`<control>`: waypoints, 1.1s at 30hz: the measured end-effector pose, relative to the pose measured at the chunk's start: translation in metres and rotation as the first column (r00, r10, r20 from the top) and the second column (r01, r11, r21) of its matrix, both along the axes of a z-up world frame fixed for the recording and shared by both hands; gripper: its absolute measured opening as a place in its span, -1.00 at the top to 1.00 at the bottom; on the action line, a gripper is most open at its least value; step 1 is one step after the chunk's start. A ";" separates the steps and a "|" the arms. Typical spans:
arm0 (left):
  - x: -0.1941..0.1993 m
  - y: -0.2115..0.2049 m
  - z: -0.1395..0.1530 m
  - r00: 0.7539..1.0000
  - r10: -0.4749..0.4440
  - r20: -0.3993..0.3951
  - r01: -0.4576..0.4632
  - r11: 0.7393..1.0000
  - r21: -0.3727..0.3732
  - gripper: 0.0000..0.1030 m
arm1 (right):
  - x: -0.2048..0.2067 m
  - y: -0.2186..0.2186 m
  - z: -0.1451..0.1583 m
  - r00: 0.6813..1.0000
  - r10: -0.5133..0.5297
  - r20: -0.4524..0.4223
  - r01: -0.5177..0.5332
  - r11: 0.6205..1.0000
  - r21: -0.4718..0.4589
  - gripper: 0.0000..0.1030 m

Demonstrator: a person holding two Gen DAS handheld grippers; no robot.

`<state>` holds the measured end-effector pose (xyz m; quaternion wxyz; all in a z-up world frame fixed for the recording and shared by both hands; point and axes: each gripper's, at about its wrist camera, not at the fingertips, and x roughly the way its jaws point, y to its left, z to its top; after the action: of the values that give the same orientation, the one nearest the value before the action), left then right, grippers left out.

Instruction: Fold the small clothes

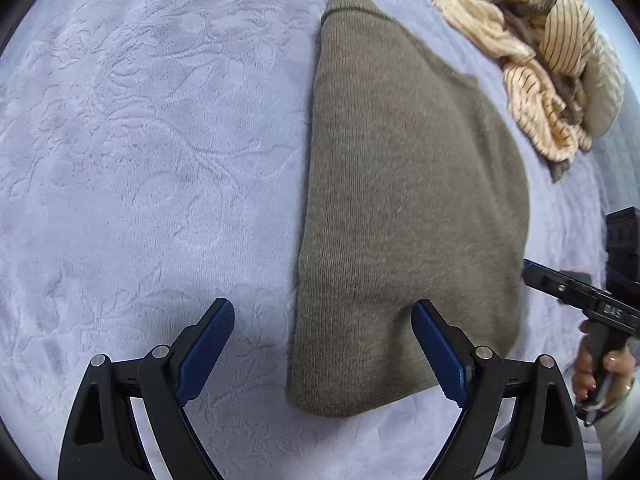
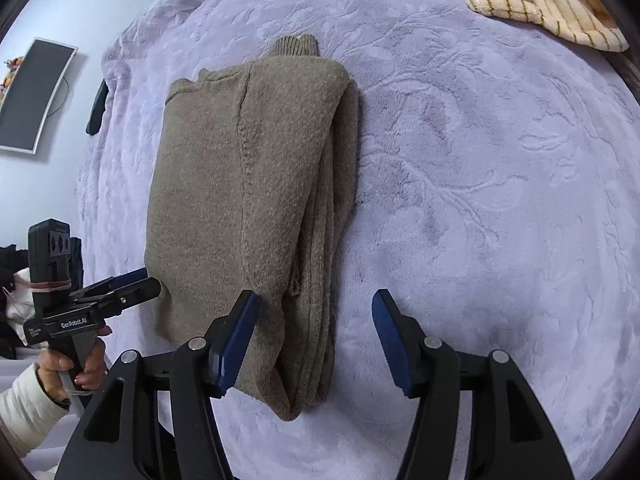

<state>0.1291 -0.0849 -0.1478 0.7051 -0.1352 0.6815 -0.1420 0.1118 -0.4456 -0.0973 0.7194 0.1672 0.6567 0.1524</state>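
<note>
On the lilac bed blanket [image 2: 480, 200] the olive sweater [image 2: 248, 200] lies folded lengthwise; both tools, left tool [image 1: 322, 354] and right tool [image 2: 314, 340], stand spread, pinching nothing; next, probably, grip the near hem evenly and fold away.

Left wrist view: mounted behind the left gripper [image 1: 322, 350], facing steeply down at close range onto the lavender blanket [image 1: 140, 140]. The folded sweater [image 1: 408, 200] fills centre-right; the right gripper [image 1: 560, 288] enters at the right edge.

Right wrist view: same mounting behind the right gripper [image 2: 316, 340], equally steep and close. Shared ground: sweater [image 2: 240, 200], blanket [image 2: 480, 180], striped garment [image 2: 540, 4] at upper right.
</note>
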 end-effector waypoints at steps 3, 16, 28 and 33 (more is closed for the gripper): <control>0.003 0.002 0.000 1.000 -0.007 -0.004 0.007 1.000 -0.029 -0.77 | 0.010 -0.009 -0.003 1.000 -0.030 -0.003 0.031 0.999 0.041 -0.25; 0.002 -0.047 -0.002 0.984 -0.175 0.022 0.176 0.980 -0.093 -0.77 | 0.053 -0.009 -0.027 0.998 -0.041 -0.037 0.048 0.972 0.230 -0.36; 0.009 -0.062 -0.021 0.985 -0.171 0.011 0.171 0.978 -0.115 -0.77 | 0.094 0.008 -0.066 0.998 0.001 -0.059 0.020 0.938 0.346 -0.45; 0.008 -0.068 -0.025 0.984 -0.178 0.014 0.179 0.980 -0.090 -0.77 | 0.102 0.013 -0.072 0.997 -0.019 -0.072 0.044 0.931 0.363 -0.45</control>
<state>0.1366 -0.1529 -0.1723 0.6848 -0.1049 0.6815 -0.2358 0.2137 -0.4323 -0.1694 0.6556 0.3133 0.6382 0.2544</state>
